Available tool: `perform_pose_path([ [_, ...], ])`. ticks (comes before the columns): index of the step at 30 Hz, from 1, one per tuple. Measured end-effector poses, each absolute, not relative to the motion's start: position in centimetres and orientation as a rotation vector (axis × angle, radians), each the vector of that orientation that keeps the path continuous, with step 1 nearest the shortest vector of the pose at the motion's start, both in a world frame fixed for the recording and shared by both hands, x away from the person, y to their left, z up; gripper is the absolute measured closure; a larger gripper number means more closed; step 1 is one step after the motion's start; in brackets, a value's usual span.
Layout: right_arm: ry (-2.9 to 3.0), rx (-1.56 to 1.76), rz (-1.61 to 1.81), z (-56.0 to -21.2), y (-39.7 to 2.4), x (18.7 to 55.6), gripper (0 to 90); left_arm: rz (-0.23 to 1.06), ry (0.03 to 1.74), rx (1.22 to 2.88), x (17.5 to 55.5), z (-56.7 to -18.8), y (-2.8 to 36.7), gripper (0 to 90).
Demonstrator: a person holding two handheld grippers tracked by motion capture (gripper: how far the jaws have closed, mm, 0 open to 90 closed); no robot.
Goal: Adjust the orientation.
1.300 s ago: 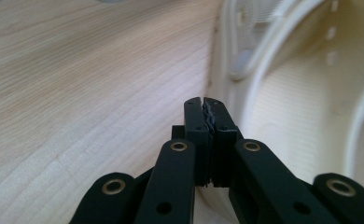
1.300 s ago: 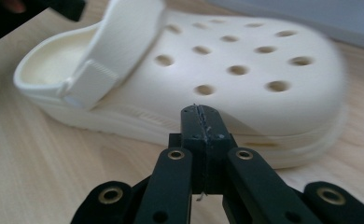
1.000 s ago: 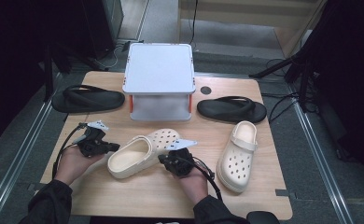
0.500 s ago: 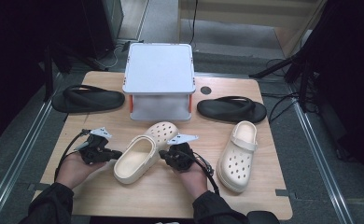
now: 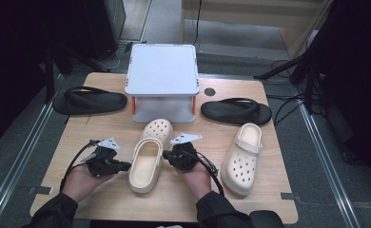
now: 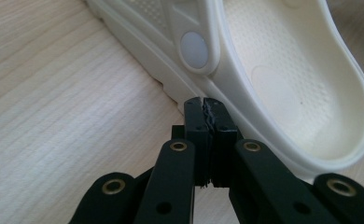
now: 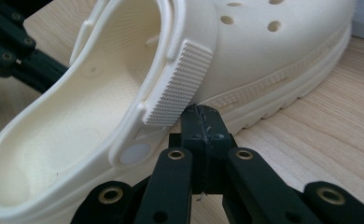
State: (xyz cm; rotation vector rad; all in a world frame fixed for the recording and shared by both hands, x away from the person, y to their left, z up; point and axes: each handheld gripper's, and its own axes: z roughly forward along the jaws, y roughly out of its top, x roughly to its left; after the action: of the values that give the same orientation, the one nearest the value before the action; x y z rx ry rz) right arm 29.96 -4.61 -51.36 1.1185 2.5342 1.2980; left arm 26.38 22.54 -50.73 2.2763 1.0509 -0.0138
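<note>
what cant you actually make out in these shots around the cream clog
- Sole of the cream clog: hidden in the high view, face down on the table.
- Left gripper and right gripper: shut tips sit against the clog's sides; actual contact unclear.
- Space under the white stand: shadowed in the high view, hidden by its top.
</note>
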Motion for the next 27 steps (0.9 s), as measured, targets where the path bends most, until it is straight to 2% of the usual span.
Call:
perform_pose_path([
  [12,2.529,1.139,1.295,-51.3,-4.6,30.9,90.0,0.012,1.059,2.256,25.3,-51.0,21.6,85.6],
  [14,2.533,1.13,1.295,-51.3,-4.6,31.0,90.0,0.003,1.076,2.241,25.4,-51.0,21.8,80.1],
  [17,2.514,1.107,1.282,-50.9,-4.8,31.0,87.8,0.027,1.089,2.222,25.2,-50.9,22.1,76.9],
  [18,2.508,1.105,1.306,-50.5,-5.4,30.9,84.9,0.025,1.09,2.217,25.2,-50.8,22.2,68.8],
  [19,2.508,1.105,1.306,-50.5,-5.4,30.9,84.9,0.024,1.091,2.221,25.1,-50.7,22.2,68.8],
  [20,2.52,1.113,1.323,-50.2,-5.9,30.9,80.7,0.059,1.091,2.225,25.0,-50.6,22.2,60.4],
  [22,2.52,1.105,1.343,-50.0,-6.3,30.8,74.7,0.06,1.082,2.225,25.0,-50.6,22.4,55.6],
  [23,2.52,1.105,1.343,-50.0,-6.3,30.8,74.7,0.06,1.082,2.225,25.0,-50.6,22.4,51.7],
  [24,2.52,1.104,1.346,-49.8,-6.5,30.7,72.6,0.07,1.081,2.215,25.0,-50.6,22.5,51.7],
  [25,2.518,1.097,1.357,-49.7,-6.7,30.6,66.7,0.073,1.085,2.207,25.1,-50.6,22.6,46.6],
  [27,2.509,1.089,1.348,-49.5,-7.0,30.5,65.2,0.065,1.095,2.185,25.2,-50.6,22.9,43.1],
])
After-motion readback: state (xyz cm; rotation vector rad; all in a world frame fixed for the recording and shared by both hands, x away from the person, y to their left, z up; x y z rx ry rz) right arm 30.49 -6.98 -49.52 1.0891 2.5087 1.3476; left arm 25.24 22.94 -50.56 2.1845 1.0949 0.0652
